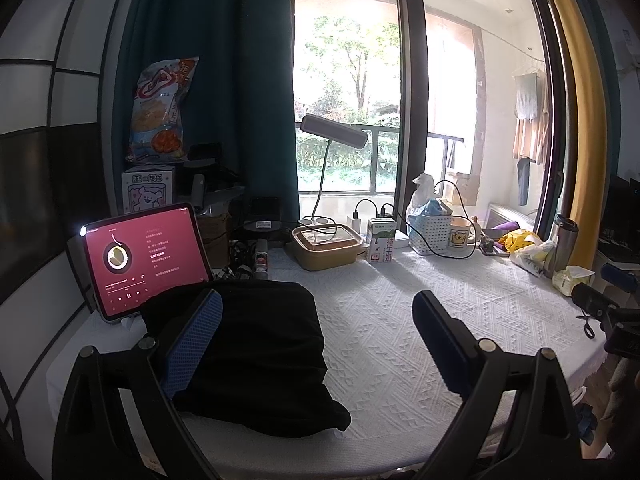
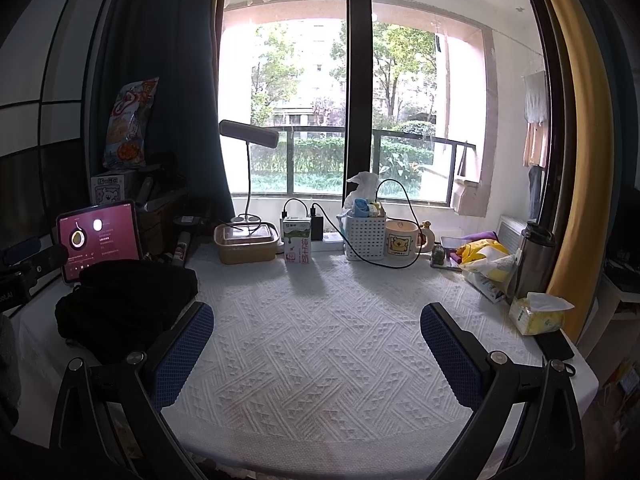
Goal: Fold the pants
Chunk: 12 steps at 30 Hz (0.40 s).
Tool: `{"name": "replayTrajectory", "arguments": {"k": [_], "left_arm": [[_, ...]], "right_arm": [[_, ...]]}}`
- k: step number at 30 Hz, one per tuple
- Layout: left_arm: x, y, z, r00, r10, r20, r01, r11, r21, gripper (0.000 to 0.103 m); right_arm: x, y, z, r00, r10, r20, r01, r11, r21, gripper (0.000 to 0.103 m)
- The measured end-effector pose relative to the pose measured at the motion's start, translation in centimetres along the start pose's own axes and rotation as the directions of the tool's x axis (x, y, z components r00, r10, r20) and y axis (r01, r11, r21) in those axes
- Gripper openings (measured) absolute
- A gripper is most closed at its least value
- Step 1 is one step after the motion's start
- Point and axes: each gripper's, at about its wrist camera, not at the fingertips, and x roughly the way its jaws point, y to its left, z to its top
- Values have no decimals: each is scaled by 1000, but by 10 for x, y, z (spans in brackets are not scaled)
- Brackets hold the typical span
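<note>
Black pants lie folded in a thick bundle on the left side of the white textured tablecloth. In the right wrist view the bundle sits at the left, in front of the tablet. My left gripper is open and empty above the table, with its left finger over the bundle's near edge. My right gripper is open and empty over the bare cloth, to the right of the pants. The left gripper's body shows at the left edge of the right wrist view.
A tablet with a red screen stands behind the pants. Along the back stand a lunch box, milk carton, white basket, mug and desk lamp. A steel tumbler, tissue pack and phone sit at the right.
</note>
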Motion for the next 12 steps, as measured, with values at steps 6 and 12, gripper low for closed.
{"name": "replayTrajectory", "arguments": {"k": [6,12], "left_arm": [[2,1,1,1000,-9,2,9,1000,8,95],[4,4,1,1000,-8,-4,8,1000,1,95]], "right_arm": [[0,-1,0,1000,0,-2,1,1000,1,103],[0,-1,0,1000,-1,-3,1,1000,1,103]]}}
